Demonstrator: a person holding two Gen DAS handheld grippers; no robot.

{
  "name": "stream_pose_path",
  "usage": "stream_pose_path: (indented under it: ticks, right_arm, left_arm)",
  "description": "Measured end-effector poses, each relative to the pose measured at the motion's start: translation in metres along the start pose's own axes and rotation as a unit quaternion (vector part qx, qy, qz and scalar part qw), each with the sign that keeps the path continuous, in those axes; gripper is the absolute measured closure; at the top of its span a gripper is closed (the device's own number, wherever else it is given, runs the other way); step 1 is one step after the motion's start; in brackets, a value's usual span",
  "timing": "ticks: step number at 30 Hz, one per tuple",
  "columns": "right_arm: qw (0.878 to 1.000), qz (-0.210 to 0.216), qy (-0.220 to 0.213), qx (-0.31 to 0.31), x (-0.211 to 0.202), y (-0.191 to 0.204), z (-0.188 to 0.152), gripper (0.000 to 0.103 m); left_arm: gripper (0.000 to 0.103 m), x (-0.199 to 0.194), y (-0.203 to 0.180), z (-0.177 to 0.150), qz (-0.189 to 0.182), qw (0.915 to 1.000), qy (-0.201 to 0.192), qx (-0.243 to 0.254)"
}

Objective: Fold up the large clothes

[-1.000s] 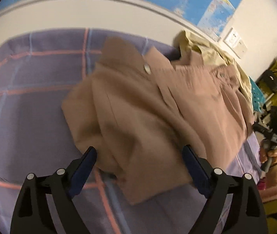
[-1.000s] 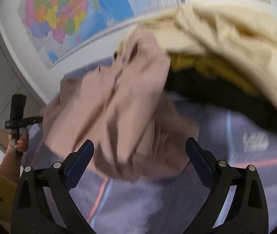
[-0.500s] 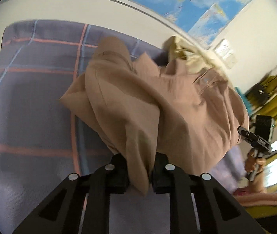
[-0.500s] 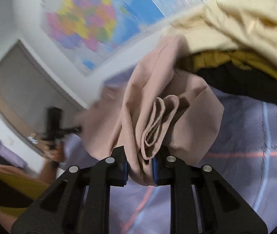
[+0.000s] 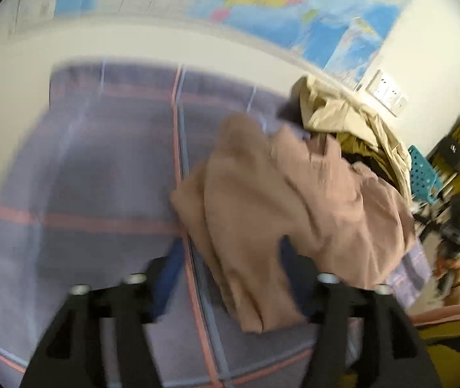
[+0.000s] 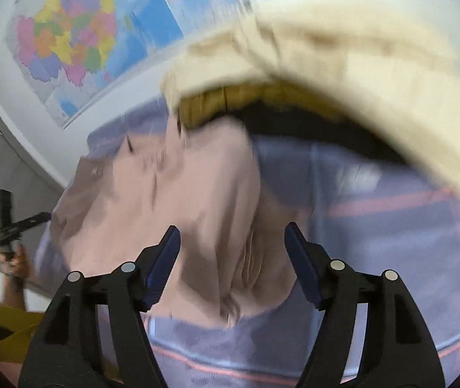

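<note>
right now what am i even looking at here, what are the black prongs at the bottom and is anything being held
There is no robot. A person holds a hand-held clamp in each hand, and each clamp has a wide-angle camera looking forward along its two fingers. The black prongs with blue pads are those fingers.

One picture comes from the left gripper, the other from the right gripper. Each view also shows the other clamp off to one side.

Both look at a bed with a purple checked sheet. On it lies a crumpled pinkish-tan shirt, and behind it a pile of other clothes with a cream jacket on top. A map hangs on the wall.

Nothing is held: both clamps are open, with shirt cloth lying loose between the fingers. The pictures are blurred.
</note>
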State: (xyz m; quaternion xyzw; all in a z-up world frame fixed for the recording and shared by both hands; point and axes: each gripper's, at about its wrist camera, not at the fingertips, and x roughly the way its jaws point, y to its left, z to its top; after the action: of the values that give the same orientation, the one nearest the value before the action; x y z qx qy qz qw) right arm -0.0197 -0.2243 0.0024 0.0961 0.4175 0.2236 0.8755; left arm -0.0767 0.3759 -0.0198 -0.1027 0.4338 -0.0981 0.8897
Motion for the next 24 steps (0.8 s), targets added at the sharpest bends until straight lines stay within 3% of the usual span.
stream_pose_path:
  ticks: [2,4,10,12,13,15,16,17,20,22,24]
  right_arm:
    - [0.999,0.008,-0.03,-0.04,-0.008,0.017,0.009,0.035]
    - [0.997,0.027,-0.028,-0.071,0.009,0.036,0.023,0.033]
    - [0.986,0.04,0.048,-0.154,0.097,0.1,0.032,0.035]
    - [0.98,-0.01,0.074,-0.187,0.125,0.114,0.029,0.047]
    - [0.977,-0.024,0.083,-0.193,0.134,0.115,0.028,0.054]
    - [0.976,-0.029,0.093,-0.193,0.145,0.11,0.028,0.098]
    - [0.979,-0.018,0.09,-0.184,0.146,0.111,0.031,0.1]
    - [0.981,-0.009,0.083,-0.176,0.142,0.109,0.033,0.1]
    - [0.989,0.025,0.007,-0.148,0.108,0.104,0.051,0.1]
    - [0.989,0.032,-0.039,-0.137,0.095,0.104,0.059,0.1]
    - [0.992,0.016,-0.03,-0.126,0.109,0.101,0.062,0.1]
  left_arm:
    - [0.029,0.002,-0.013,0.009,0.024,0.9992,-0.006,0.032]
    - [0.029,0.023,-0.028,0.023,0.029,0.9979,0.007,0.058]
    - [0.029,0.104,-0.049,0.046,0.054,0.9909,0.079,0.095]
    - [0.03,0.12,-0.052,0.048,0.051,0.9895,0.092,0.099]
    - [0.036,0.125,-0.053,0.049,0.057,0.9886,0.093,0.104]
    - [0.053,0.13,-0.047,0.049,0.066,0.9881,0.095,0.102]
    - [0.072,0.132,-0.045,0.051,0.075,0.988,0.094,0.097]
    - [0.081,0.131,-0.04,0.054,0.083,0.9887,0.089,0.087]
    - [0.099,0.116,-0.029,0.069,0.058,0.9954,0.053,0.056]
    - [0.099,0.104,-0.025,0.079,0.044,0.998,0.028,0.035]
    - [0.099,0.101,-0.024,0.087,0.045,0.9984,0.013,0.032]
